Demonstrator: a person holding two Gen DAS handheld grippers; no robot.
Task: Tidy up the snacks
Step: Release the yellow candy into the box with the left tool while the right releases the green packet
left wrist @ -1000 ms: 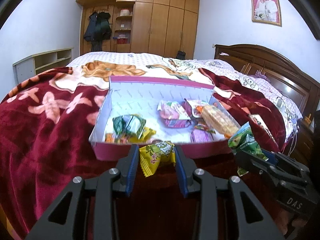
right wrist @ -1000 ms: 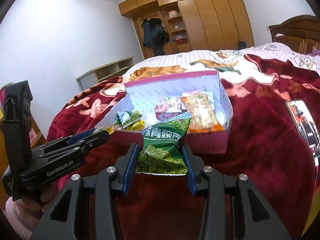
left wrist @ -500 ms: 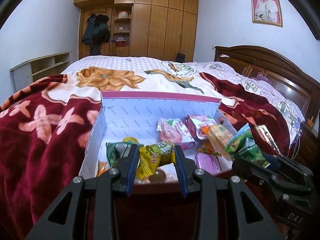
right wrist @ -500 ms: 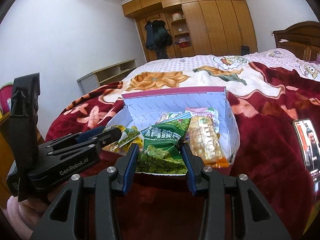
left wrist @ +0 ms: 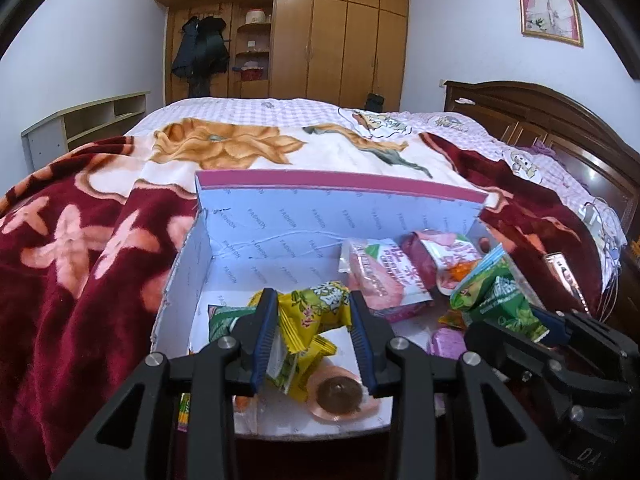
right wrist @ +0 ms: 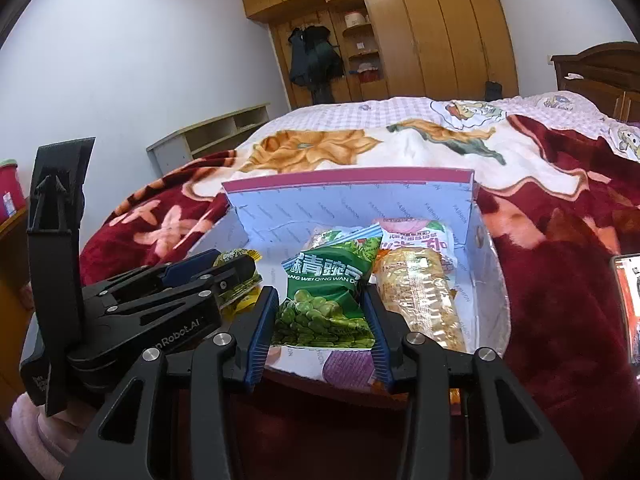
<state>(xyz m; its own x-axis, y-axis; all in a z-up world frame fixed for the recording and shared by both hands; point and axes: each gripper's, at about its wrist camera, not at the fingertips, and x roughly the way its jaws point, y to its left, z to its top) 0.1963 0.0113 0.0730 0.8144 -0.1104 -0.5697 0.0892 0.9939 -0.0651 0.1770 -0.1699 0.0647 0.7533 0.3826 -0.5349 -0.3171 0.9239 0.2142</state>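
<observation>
A pink-rimmed white cardboard box (left wrist: 280, 208) lies on the bed and holds several snack packets. My left gripper (left wrist: 312, 320) is shut on a yellow snack packet (left wrist: 316, 312) and holds it over the box's near left part. My right gripper (right wrist: 322, 316) is shut on a green pea packet (right wrist: 328, 292) over the box's (right wrist: 360, 192) near edge. The green packet also shows in the left wrist view (left wrist: 492, 296), and the left gripper shows in the right wrist view (right wrist: 224, 272). A pink packet (left wrist: 380, 276) and a long orange-yellow packet (right wrist: 416, 292) lie in the box.
A dark red floral blanket (left wrist: 72, 280) covers the bed around the box. A phone (right wrist: 628, 304) lies on the blanket at the right. A wooden headboard (left wrist: 560, 120) stands at the right, a wardrobe (left wrist: 320, 40) at the back, a low shelf (left wrist: 80, 124) at the left.
Both grippers have moved forward with their packets, from in front of the box to over its near edge. The box looks closer and larger.
</observation>
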